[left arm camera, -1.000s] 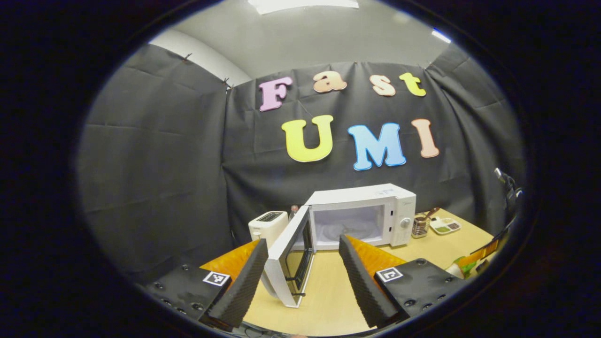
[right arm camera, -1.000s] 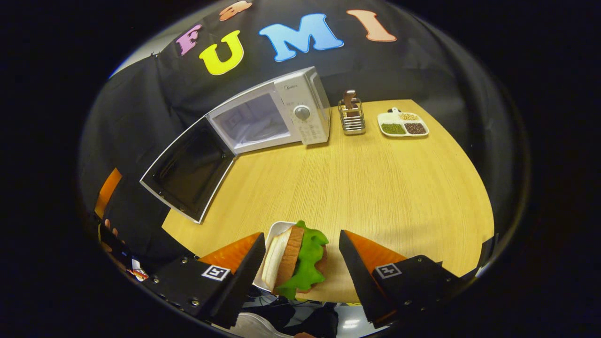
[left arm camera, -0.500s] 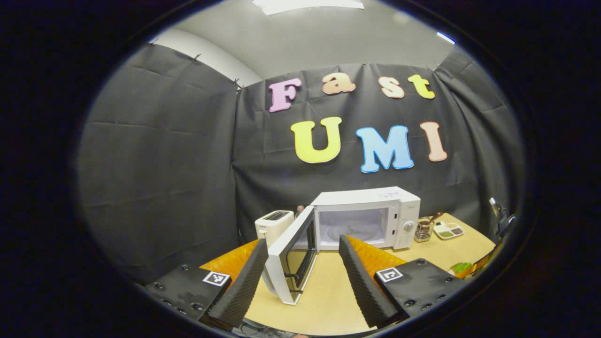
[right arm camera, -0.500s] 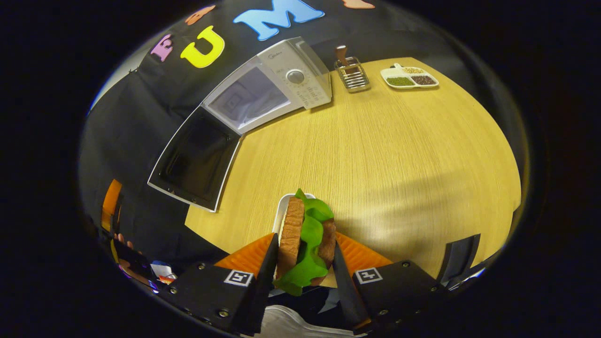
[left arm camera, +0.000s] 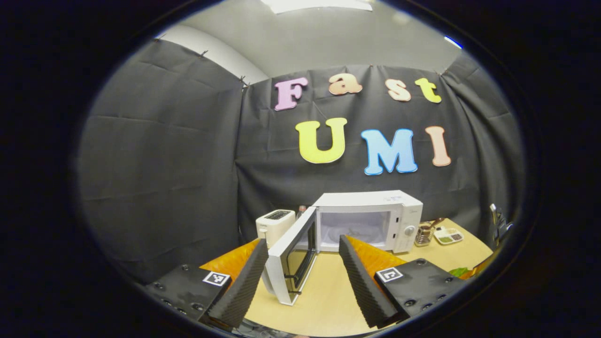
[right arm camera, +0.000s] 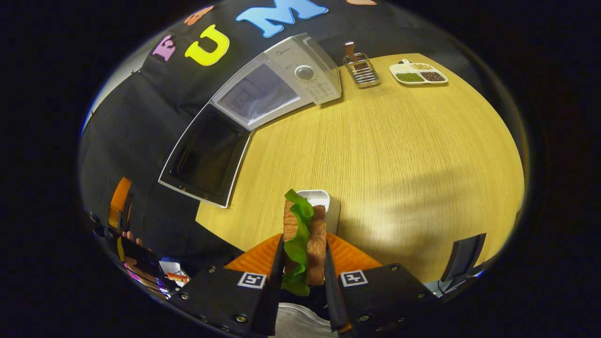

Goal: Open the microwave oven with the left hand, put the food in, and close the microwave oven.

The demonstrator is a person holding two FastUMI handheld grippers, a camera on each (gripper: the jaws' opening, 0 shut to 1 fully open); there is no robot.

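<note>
Wooden table (right arm camera: 385, 155) with microwave (right arm camera: 281, 80), white plate (right arm camera: 324, 199), utensil rack (right arm camera: 360, 70), divided dish (right arm camera: 418, 74), toaster (left arm camera: 274, 224).

Honestly, nothing readable here. The microwave (right arm camera: 281, 70), upper middle of the right gripper view, has a tiny logo and dial markings, too small to make out. The square tags (right arm camera: 251, 280) on the right gripper (right arm camera: 303, 243) are just patterns.

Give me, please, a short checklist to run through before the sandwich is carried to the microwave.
1. Microwave door swung open: ok.
2. Cavity free of other items: ok, as far as the left gripper view shows.
3. Right gripper jaws pressed on the sandwich: ok.
4. Sandwich off its white dish: cannot tell.
5. Table path to the oven free: ok.
6. Left gripper open and off the door: ok.
</note>
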